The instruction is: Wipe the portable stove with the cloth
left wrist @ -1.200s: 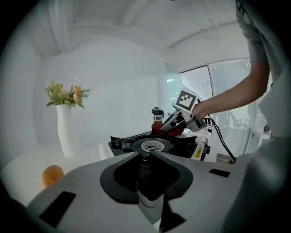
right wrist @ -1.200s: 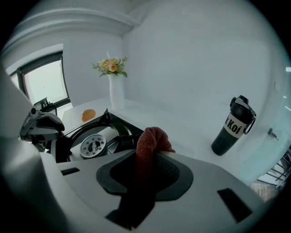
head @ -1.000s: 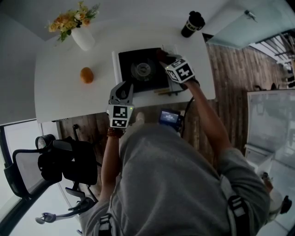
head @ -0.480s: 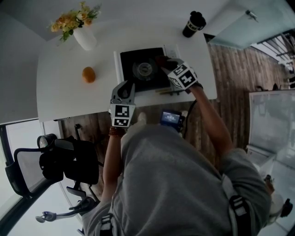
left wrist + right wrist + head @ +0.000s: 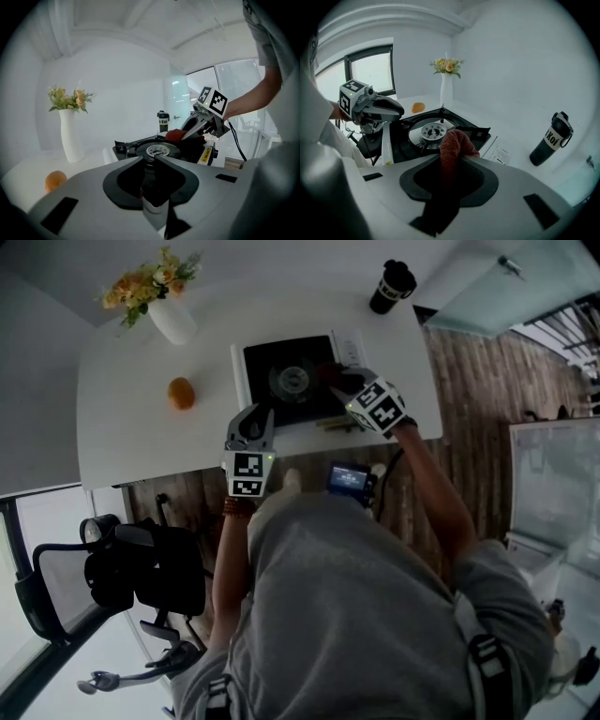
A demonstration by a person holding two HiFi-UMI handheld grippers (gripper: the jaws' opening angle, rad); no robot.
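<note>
While the right gripper (image 5: pixel 452 157) hangs over the right side of the stove (image 5: pixel 264 362), above centre in the head view, its fingers are clamped on the red cloth (image 5: pixel 453 139). The cloth's folded end bulges past their tips beside the burner (image 5: pixel 432 132). The left gripper (image 5: pixel 149 159) has its fingers narrow, pinching the stove's near left corner on the white counter (image 5: pixel 131 437).

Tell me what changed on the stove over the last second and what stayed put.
The right gripper, shut on the red cloth, dragged it along the right side of the portable stove, toward the person. Nothing was taken hold of or let go. The left gripper stayed at the stove's near left corner; the orange, vase and bottle did not move.
</note>
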